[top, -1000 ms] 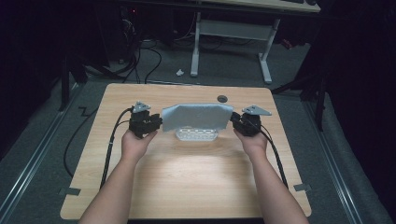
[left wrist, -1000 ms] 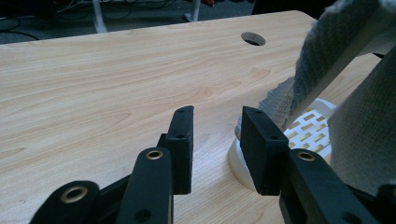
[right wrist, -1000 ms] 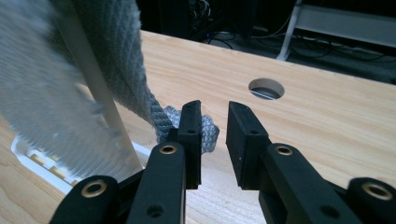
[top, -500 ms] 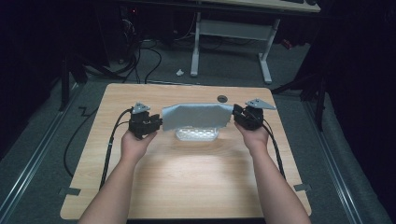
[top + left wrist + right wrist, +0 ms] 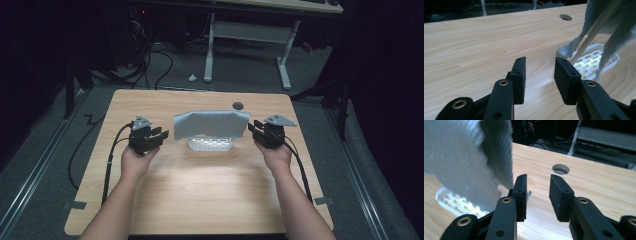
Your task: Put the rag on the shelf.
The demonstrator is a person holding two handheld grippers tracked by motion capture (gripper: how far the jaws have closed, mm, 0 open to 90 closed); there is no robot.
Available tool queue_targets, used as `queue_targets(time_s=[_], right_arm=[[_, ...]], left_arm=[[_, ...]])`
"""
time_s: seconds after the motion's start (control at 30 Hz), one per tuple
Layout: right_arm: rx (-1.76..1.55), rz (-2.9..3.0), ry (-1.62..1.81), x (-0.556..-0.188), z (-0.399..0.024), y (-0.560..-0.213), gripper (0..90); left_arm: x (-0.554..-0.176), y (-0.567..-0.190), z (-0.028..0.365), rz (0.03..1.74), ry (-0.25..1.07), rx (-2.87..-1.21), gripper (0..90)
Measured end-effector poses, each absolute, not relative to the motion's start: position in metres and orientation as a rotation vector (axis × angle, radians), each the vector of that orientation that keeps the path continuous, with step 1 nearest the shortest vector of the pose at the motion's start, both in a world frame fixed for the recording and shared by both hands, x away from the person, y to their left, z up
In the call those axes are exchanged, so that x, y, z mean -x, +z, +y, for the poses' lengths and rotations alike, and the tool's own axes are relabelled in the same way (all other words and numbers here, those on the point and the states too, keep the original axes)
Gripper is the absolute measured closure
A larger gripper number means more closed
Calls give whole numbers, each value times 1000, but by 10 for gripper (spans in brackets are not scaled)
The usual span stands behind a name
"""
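Both grippers, left gripper (image 5: 161,135) and right gripper (image 5: 254,128), have just been opening, jaws apart with nothing between, letting go of the grey cloth (image 5: 210,124) draped over the white rack (image 5: 210,144) mid-desk (image 5: 200,190); next, probably back off.

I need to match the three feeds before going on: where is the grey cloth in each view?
High view: grey cloth at table centre, draped above the white slotted tray.
Left gripper view: at the upper right, over the tray.
Right gripper view: at the upper left, over the tray.
Shared landmark: the round hole in the table.
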State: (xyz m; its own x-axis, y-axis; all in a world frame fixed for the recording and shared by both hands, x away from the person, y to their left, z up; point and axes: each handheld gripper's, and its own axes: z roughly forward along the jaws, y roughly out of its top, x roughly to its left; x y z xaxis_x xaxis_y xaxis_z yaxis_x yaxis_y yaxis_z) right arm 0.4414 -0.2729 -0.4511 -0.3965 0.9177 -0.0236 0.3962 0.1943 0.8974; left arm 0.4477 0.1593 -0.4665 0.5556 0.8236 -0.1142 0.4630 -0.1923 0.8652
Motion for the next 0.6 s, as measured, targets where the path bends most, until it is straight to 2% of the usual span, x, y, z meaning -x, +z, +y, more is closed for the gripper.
queue_targets(time_s=[0.2, 0.33, 0.47, 0.6], right_arm=[[-1164, 1903, 1148, -408, -280, -443, 606], [-1141, 1935, 1108, -379, -280, -437, 561], [-1125, 1933, 1134, -344, -273, -442, 492], [-1174, 1989, 1106, -310, -263, -465, 456]], left_arm=[[-399, -464, 184, 1026, 509, -1771, 552], [-358, -467, 186, 1000, 484, -1776, 510], [-324, -484, 161, 965, 414, -1874, 481], [-293, -507, 130, 892, 348, -1963, 452]])
